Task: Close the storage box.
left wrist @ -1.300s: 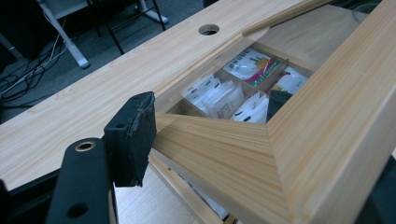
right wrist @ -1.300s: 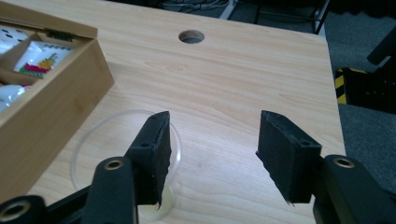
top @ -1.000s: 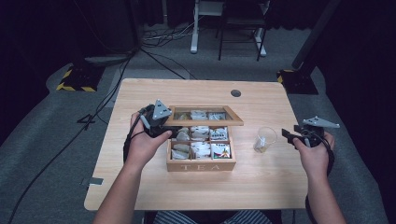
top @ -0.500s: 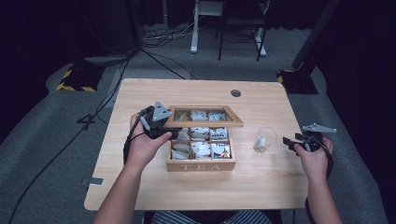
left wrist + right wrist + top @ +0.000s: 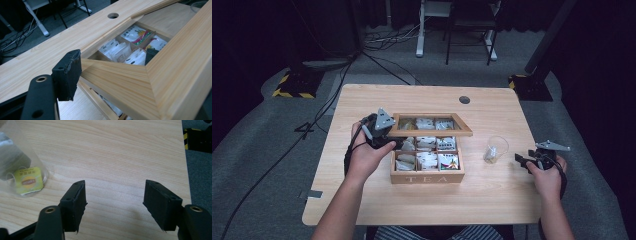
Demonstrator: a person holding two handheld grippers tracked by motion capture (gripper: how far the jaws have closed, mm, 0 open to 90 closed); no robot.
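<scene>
Watched this from beside the tabletop [image 5: 362,200]. The left tongs [image 5: 396,144] were clamped on the corner of the tea box's lid [image 5: 140,82], one pad [image 5: 68,72] on the outer edge of the wooden frame and the other tucked inside it. Looked like the point was to prop the lid up so the tea box [image 5: 427,159] in the middle stayed open and the bags were reachable. The right tongs [image 5: 115,202] were apart with nothing between them, jaws having just been opening, hovering low over bare wood. The clear cup [image 5: 496,149] stood just beside them, a yellow-tagged tea bag [image 5: 27,181] already sitting inside, so I'd guess the drop-off was done.
</scene>
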